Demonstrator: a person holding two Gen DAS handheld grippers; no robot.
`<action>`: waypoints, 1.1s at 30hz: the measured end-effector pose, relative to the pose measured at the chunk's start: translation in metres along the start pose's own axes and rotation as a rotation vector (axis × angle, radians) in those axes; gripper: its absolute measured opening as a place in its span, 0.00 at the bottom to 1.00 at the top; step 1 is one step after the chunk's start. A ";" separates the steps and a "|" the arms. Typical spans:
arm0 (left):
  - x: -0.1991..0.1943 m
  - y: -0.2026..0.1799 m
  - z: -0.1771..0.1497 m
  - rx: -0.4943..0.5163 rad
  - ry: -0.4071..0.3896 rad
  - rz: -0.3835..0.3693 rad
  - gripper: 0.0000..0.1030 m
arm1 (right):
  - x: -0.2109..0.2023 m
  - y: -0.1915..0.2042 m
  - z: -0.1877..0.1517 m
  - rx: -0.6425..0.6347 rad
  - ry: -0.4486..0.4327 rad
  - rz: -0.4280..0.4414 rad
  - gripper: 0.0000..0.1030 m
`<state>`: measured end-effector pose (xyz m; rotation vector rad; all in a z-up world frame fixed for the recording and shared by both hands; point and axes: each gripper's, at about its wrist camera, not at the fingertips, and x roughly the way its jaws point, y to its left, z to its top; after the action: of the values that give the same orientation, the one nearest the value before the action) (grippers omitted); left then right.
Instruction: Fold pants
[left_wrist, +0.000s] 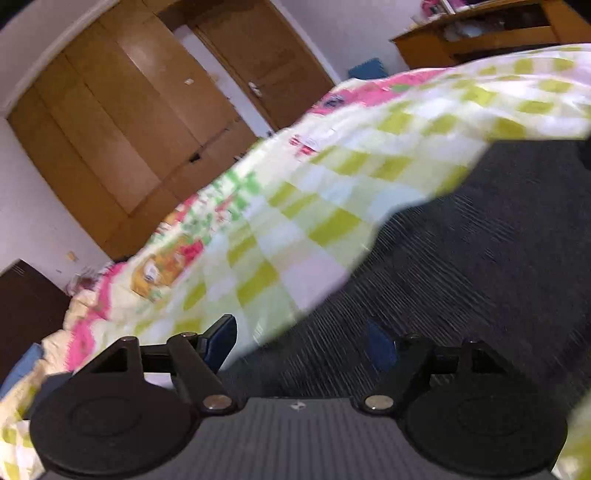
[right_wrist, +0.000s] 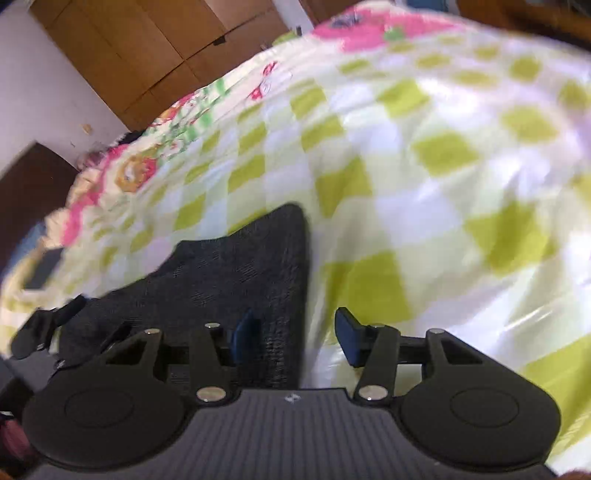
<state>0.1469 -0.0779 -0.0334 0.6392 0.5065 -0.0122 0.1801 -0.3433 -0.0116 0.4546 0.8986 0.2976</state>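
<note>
Left wrist view: the left gripper (left_wrist: 301, 341) is spread wide, with its two blue fingertips (left_wrist: 221, 338) well apart and nothing held between them. The left fingertip stands over the bedspread (left_wrist: 332, 192); the right fingertip stands over the pants (left_wrist: 480, 266). The pants are dark charcoal fabric with a fine ribbed or striped texture. They lie on the bed and fill the right and near part of this view, and their far edge runs diagonally across the green, white and pink checked bedspread. Whether either fingertip touches the fabric cannot be told because the frame is blurred. On the far left stands a wooden wardrobe (left_wrist: 122, 122), with a wooden door (left_wrist: 266, 62) to its right. A wooden shelf unit (left_wrist: 491, 37) sits at the far right, beyond the bed.

Right wrist view: the right gripper (right_wrist: 295, 338) is also spread, its jaws apart and gripping nothing. The pants (right_wrist: 236, 273) show here as a dark panel that tapers to a pointed corner on the far side. Their right edge runs between the two blue fingertips (right_wrist: 349, 334), so the left fingertip is over the dark fabric and the right fingertip is over the bedspread (right_wrist: 424, 166). Part of the left gripper (right_wrist: 44, 328) appears at the left edge, beside the pants
</note>
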 end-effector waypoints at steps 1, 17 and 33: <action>0.007 -0.001 0.005 0.016 -0.011 0.026 0.86 | 0.002 0.003 0.001 -0.010 -0.002 0.007 0.56; 0.049 -0.018 0.023 0.063 0.050 0.015 0.77 | 0.037 0.017 0.022 -0.025 0.055 0.066 0.59; -0.014 -0.027 -0.027 0.014 0.033 -0.084 0.61 | 0.014 0.060 0.035 -0.015 0.026 0.076 0.16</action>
<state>0.1184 -0.0865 -0.0610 0.6322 0.5651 -0.0846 0.2129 -0.2943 0.0271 0.4726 0.9048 0.3798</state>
